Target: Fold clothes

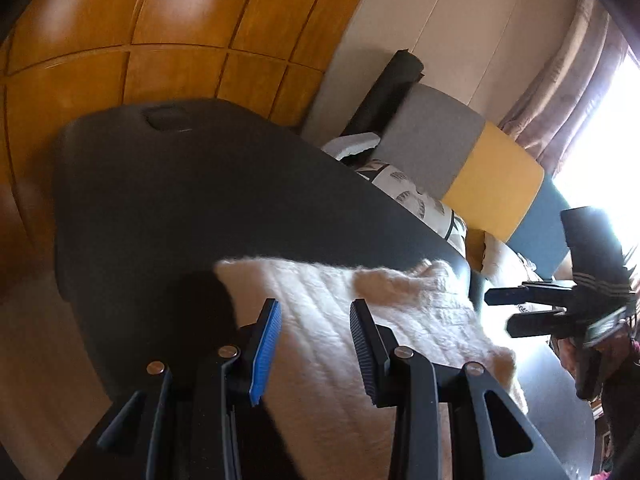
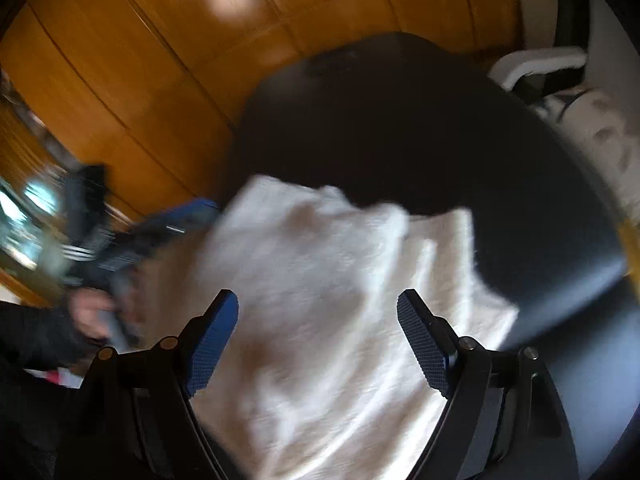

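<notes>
1. Nearest the left wrist lens, the left gripper (image 1: 316,344) has its blue-padded fingers (image 1: 265,350) spread, hanging over the cloth with nothing pinched between them.
2. Nearest the right wrist lens, the right gripper (image 2: 318,336) has its fingers wide apart as well, above the cloth and holding nothing.
3. Under both lies the task's thing, a fluffy white knitted garment (image 1: 360,320), resting on the near part of a dark oval table (image 1: 180,184). One layer appears turned over onto another, with a fuzzy edge lying across the top.
4. My judgement: at least one fold looks done. The bundle is uneven, so more folding and squaring probably remain; blur keeps me from telling how many layers there are.
5. Only the left view shows the far background: a grey and yellow cushion (image 1: 460,160), a patterned white pillow (image 1: 420,200), a curtain by a bright window, and the right gripper seen from outside.
6. Only the right view shows the garment's broader near spread and a blurred hand (image 2: 90,314) holding the left gripper.
7. Both show wooden flooring (image 1: 120,40) beyond.
</notes>
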Motion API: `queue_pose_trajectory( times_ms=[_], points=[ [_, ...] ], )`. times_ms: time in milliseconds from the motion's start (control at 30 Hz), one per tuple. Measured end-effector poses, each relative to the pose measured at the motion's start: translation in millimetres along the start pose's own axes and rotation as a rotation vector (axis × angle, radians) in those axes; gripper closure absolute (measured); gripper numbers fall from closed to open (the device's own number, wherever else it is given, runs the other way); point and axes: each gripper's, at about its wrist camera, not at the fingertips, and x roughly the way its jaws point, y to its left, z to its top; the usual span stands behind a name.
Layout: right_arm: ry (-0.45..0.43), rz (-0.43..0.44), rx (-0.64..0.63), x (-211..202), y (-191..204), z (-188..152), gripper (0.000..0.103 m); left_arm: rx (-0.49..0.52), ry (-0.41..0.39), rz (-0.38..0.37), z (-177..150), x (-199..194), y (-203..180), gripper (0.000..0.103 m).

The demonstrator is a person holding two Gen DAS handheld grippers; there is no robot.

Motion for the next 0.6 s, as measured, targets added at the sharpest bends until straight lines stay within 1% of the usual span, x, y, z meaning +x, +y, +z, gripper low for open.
queue_pose_trajectory(
  times_ms=[33,67,133,167,200,267,300,333,367,400,433,467,533,600],
  points=[
    [0.032,-0.079,-0.016,4,0,-2,0.018,0.012,0.010,-0.010,0,1,0,0.067],
    [0.049,-0.132,-0.031,5,-1,-2,0.018,0.031,0.017,-0.014,-1,1,-1,0.067],
    [0.002,-0.104,-0.060,-3,-3,4,0.018,0.084,0.014,0.000,-4,5,-9,0.067],
    [-0.023,-0.093,-0.084,-7,0,7,0.018,0.092,0.015,0.001,-4,8,-12,0.067],
    [-0.050,-0.083,-0.134,-9,13,13,0.018,0.091,0.019,-0.002,-4,11,-15,0.067],
    [-0.063,-0.028,-0.230,-4,39,15,0.018,0.075,0.049,0.004,-5,18,-19,0.067],
    [-0.026,0.001,-0.252,3,44,14,0.018,0.067,0.068,0.006,-6,22,-21,0.067],
    [0.037,0.031,-0.265,13,47,11,0.018,0.073,0.081,0.009,-8,24,-22,0.067],
    [0.095,0.043,-0.275,22,46,6,0.018,0.086,0.090,0.012,-9,26,-23,0.067],
    [0.145,0.005,-0.281,30,37,-8,0.019,0.098,0.098,0.016,-11,27,-24,0.066],
    [0.172,-0.016,-0.279,34,28,-20,0.019,0.110,0.107,0.020,-13,29,-25,0.066],
    [0.142,0.006,-0.246,30,18,-24,0.019,0.122,0.116,0.024,-14,30,-26,0.065],
    [0.078,0.066,-0.139,16,-3,-25,0.019,0.110,0.122,0.022,-14,29,-26,0.064],
    [0.057,0.074,-0.090,4,-11,-25,0.019,0.097,0.112,0.015,-12,22,-27,0.064]
  ],
)
